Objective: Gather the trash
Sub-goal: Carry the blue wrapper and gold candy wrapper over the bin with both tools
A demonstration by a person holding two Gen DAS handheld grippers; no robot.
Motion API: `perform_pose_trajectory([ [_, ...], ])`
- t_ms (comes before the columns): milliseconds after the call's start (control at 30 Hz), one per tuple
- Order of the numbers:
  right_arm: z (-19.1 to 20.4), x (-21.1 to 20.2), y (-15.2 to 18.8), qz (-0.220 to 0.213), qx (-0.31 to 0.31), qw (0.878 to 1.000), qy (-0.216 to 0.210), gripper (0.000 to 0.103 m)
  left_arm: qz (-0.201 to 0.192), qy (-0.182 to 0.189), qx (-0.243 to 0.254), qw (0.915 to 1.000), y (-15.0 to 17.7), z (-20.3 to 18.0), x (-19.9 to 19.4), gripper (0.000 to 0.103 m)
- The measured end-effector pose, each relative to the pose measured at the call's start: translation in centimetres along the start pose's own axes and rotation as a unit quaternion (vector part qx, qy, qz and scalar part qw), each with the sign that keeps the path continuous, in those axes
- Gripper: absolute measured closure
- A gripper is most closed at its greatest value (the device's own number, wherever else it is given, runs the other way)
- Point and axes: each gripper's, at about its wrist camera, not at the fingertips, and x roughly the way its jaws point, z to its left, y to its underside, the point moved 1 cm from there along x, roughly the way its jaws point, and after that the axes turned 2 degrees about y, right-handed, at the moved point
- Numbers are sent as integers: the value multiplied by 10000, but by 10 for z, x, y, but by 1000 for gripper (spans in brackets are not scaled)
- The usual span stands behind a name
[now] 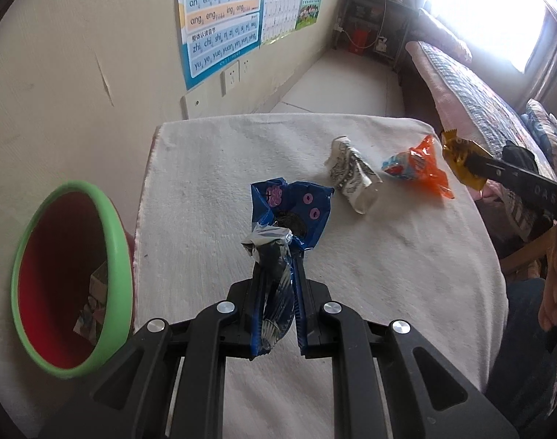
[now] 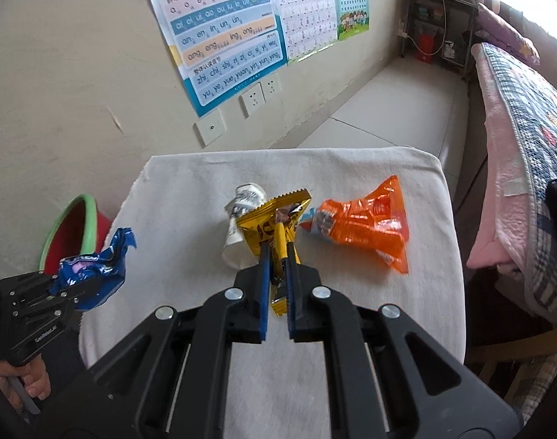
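My left gripper [image 1: 278, 256] is shut on a blue cookie wrapper [image 1: 293, 212] and holds it above the white-towelled table [image 1: 205, 168]. It also shows at the left of the right wrist view [image 2: 92, 267]. My right gripper [image 2: 276, 252] is shut on a yellow snack wrapper [image 2: 275, 216], seen at the right edge of the left wrist view [image 1: 458, 157]. A crumpled paper cup [image 1: 351, 175] [image 2: 238, 234] and an orange snack bag [image 1: 421, 168] [image 2: 366, 226] lie on the towel. A red bin with a green rim [image 1: 117, 241] [image 2: 88, 219] stands left of the table.
The wall with posters [image 1: 220, 22] and sockets [image 2: 253, 98] is behind the table. A bed with a quilt [image 2: 527, 139] runs along the right. A dark shelf [image 2: 436, 25] stands in the far corner. Some trash lies in the bin.
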Motion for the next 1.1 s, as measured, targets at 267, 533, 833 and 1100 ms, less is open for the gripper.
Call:
perform_pose_trajectory([
  [267, 19, -30, 16, -127, -98, 9998, -81, 95, -163, 63, -58, 9998, 17, -10, -27, 91],
  [533, 38, -52, 21, -253, -216, 9994, -119, 95, -324, 46, -226, 9992, 28, 0, -46, 91],
  [833, 84, -54, 11, -331, -479, 9977, -339, 95, -611, -104, -511, 9968, 25, 35, -67, 91],
  [1100, 144, -40, -3, -315, -864, 9938, -619, 95, -821, -357, -844, 9924, 20, 85, -85, 91],
])
